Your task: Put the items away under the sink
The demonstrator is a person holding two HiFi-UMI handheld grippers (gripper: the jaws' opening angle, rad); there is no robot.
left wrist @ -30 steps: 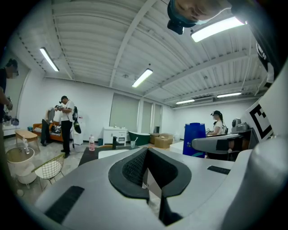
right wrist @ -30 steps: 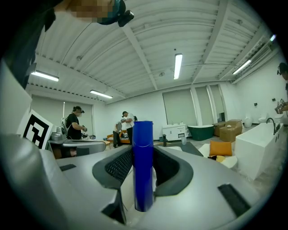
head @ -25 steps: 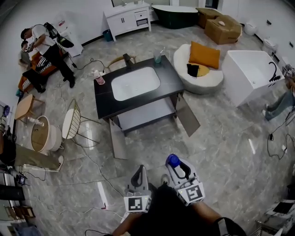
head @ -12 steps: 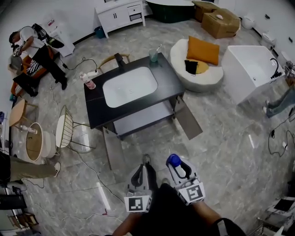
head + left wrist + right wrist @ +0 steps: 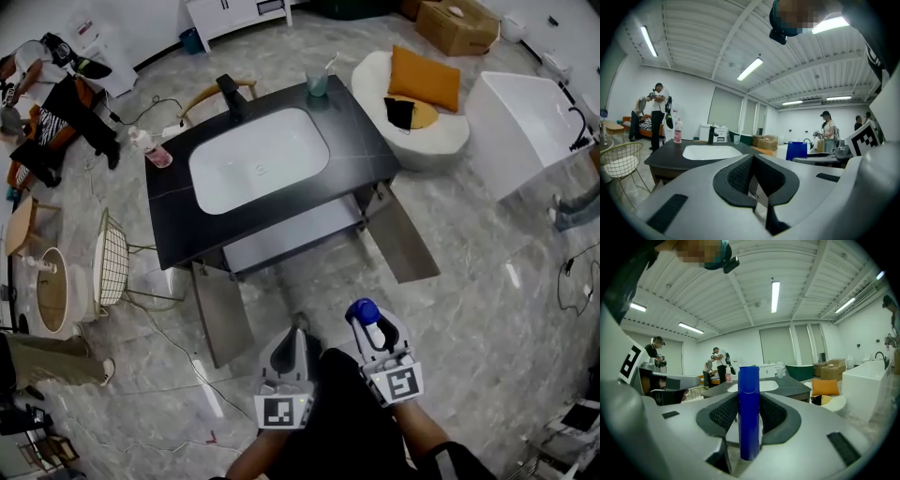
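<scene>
My right gripper (image 5: 367, 323) is shut on a white bottle with a blue cap (image 5: 362, 312). In the right gripper view the blue bottle (image 5: 749, 413) stands upright between the mesh pads (image 5: 725, 412). My left gripper (image 5: 295, 336) is beside it with its fingertips together and nothing visible between them. Its jaws (image 5: 753, 161) point toward the vanity. Ahead is the black vanity top (image 5: 356, 141) with its white basin (image 5: 258, 159). Both cabinet doors (image 5: 220, 314) hang open and show a grey shelf (image 5: 291, 234) underneath. A pink bottle (image 5: 155, 155) and a cup (image 5: 317, 82) stand on the top.
A wire chair (image 5: 111, 267) stands left of the vanity, with cables (image 5: 178, 337) trailing over the floor near it. A round white seat with an orange cushion (image 5: 422, 89) and a white bathtub (image 5: 530, 122) are at the right. People (image 5: 56, 103) work at the far left.
The vanity now looks larger and nearer as the person has walked toward it. Both grippers came along, low in the view, and the right one still grips the bottle.
</scene>
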